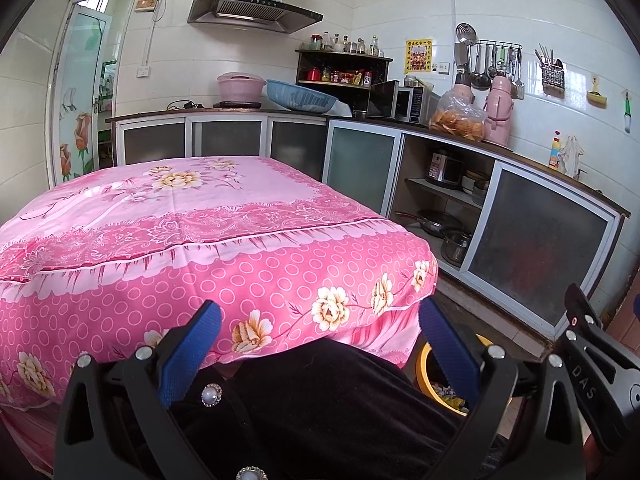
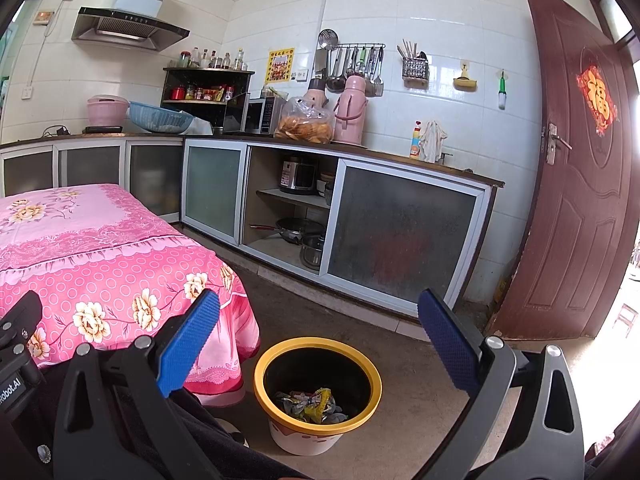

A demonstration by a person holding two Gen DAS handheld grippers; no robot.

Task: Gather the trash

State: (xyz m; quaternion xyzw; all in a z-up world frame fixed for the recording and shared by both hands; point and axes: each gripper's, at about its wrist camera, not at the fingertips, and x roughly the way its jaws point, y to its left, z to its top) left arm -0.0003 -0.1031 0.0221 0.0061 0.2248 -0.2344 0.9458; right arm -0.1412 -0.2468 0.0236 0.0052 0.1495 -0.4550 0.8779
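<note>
A yellow-rimmed trash bin (image 2: pixel 260 376) stands on the floor beside the table's near right corner; crumpled wrappers (image 2: pixel 312 404) lie at its bottom. Part of its rim shows in the left wrist view (image 1: pixel 421 364). My right gripper (image 2: pixel 318 336) is open and empty, held above and just behind the bin. My left gripper (image 1: pixel 320 344) is open and empty, held low in front of the table, over the person's dark clothing. The table's pink floral cloth (image 1: pixel 160 216) shows no trash on top.
Kitchen counters with sliding cabinets (image 2: pixel 400 236) run along the back and right walls, one section open with pots. A brown door (image 2: pixel 580 200) stands open at the right. The concrete floor (image 2: pixel 408 360) surrounds the bin.
</note>
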